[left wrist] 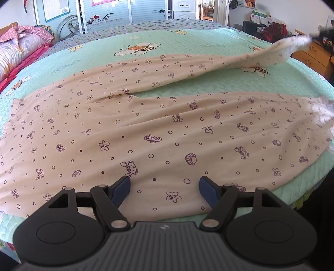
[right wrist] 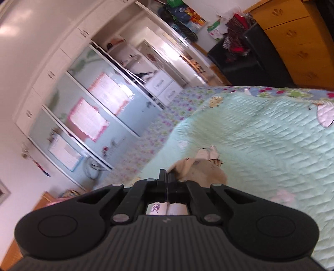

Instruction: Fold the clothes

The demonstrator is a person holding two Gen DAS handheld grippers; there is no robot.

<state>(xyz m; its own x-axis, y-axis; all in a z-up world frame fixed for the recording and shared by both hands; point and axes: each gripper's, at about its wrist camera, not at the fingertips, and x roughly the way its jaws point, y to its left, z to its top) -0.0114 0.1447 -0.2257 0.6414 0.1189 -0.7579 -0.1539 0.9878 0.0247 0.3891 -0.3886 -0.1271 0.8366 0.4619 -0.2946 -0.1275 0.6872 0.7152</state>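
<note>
A mint-green quilted bedspread (left wrist: 187,43) printed with cartoon bees covers the bed; rolled bedding (left wrist: 18,52) in pink and lilac lies along its left edge; behind stands a pale blue wardrobe (left wrist: 104,14) with sliding doors and pink-framed posters; a wooden chest of drawers (right wrist: 296,37) stands at the far right; beside it sits a dark stand (right wrist: 238,62), piled with what may be red and black clothing.

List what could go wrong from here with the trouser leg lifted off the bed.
1. The right claw is shut on only the hem of the far leg, so the thin fabric could slip out.
2. The left claw is open above the pyjama trousers, pinning nothing, so the garment may drag across the quilt.
3. Creases near the crotch could get folded in.
</note>
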